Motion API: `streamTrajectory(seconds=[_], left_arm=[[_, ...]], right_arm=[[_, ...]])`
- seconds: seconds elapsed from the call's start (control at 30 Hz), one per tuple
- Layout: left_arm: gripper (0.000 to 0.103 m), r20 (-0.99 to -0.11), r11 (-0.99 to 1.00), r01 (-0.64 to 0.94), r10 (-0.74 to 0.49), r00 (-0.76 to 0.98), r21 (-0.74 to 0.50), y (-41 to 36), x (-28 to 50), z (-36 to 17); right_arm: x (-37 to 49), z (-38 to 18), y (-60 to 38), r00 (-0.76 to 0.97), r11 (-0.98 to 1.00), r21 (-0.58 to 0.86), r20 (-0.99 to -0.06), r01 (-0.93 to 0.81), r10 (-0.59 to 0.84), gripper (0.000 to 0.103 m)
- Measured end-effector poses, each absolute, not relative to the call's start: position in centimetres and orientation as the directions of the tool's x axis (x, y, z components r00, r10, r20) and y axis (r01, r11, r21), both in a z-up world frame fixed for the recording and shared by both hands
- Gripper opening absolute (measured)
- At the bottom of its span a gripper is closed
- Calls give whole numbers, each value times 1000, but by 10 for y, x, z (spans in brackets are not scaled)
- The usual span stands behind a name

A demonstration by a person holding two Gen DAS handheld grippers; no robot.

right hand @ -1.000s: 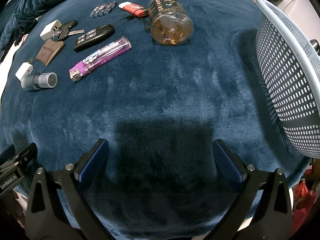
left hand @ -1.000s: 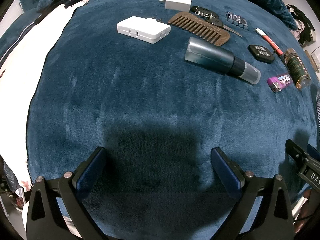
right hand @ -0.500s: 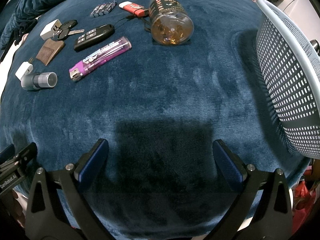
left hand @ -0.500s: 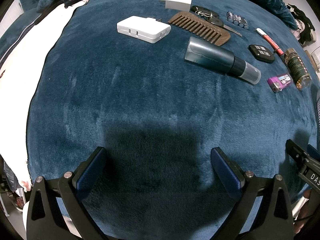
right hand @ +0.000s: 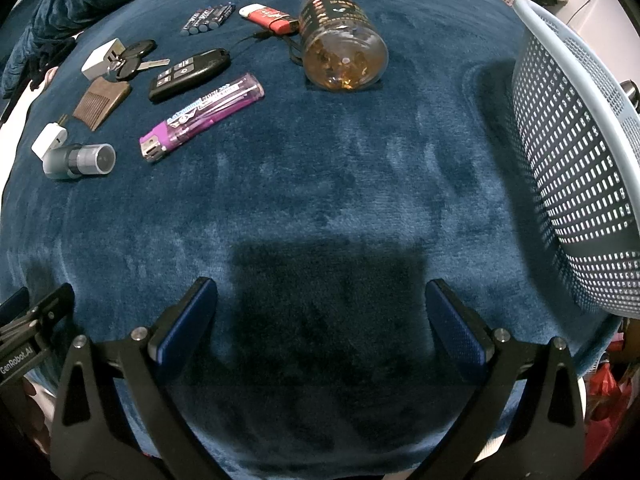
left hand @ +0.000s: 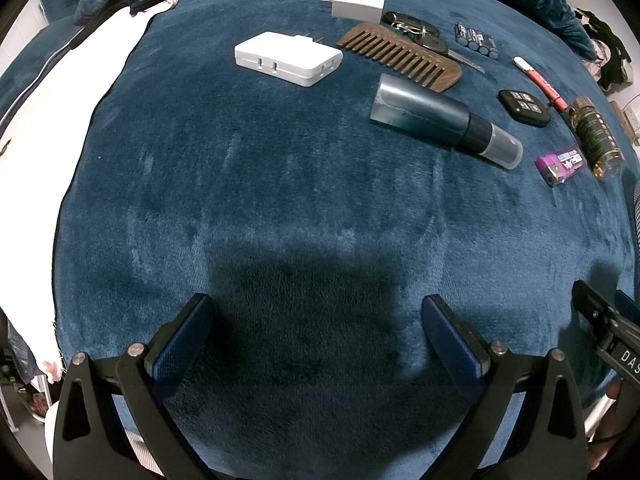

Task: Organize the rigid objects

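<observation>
Both tongs, left [left hand: 316, 322] and right [right hand: 320, 308], spread wide over blue blanket [right hand: 320, 184], gripping nothing

A purple lighter [right hand: 202, 115] lies flat at ten o'clock; an amber pill bottle [right hand: 342, 46] on its side at twelve; a perforated basket [right hand: 580, 168] at three.

Home bedroom. Plush dark-blue blanket [left hand: 280, 184] over a bed, rumpled at upper edge of frame; white sheet [left hand: 60, 120] along left edge. Household pocket items at upper right: wooden comb [left hand: 400, 56], car keys [left hand: 416, 32], purple lighter [right hand: 202, 116]. Perforated plastic laundry basket [right hand: 580, 160] at right edge. Heaped clothing [left hand: 608, 56] at far upper right.
</observation>
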State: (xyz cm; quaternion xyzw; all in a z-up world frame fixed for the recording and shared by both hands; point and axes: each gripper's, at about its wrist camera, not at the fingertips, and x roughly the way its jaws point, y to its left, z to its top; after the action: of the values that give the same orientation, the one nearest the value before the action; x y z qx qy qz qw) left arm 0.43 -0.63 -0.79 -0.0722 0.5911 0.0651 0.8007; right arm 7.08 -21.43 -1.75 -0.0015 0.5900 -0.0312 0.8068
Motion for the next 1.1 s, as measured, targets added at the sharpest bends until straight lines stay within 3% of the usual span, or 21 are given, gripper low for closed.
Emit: streamTrajectory(seconds=[0.33,0.5,0.8,0.87,0.97,1.1], left_arm=[[103,-958,981,-190,17,287,-39,-8,4,-8],[103,-960,982,-186,11,280,-43,-6,5,-1],[103,-912,967,-239,15,410,-92,26,39,52],[103,-912,960,-263,19,410,-98,37,53,57],[103,-918,950,-296,29,395,-97,53,71,57],[103,-932,935,-337,15,362,-116,70,95,52]], right_arm=[[69,-10,-211,319,999,-34,-947,30,-42,103],[75,14,-214,376,999,39,-926,25,27,102],[167,78,-207,520,999,-27,-853,24,-36,102],[188,75,-210,491,998,-55,-869,32,-63,98],[211,64,-213,404,997,-67,-912,33,-75,84],[223,41,-216,273,993,-116,-954,39,-122,80]])
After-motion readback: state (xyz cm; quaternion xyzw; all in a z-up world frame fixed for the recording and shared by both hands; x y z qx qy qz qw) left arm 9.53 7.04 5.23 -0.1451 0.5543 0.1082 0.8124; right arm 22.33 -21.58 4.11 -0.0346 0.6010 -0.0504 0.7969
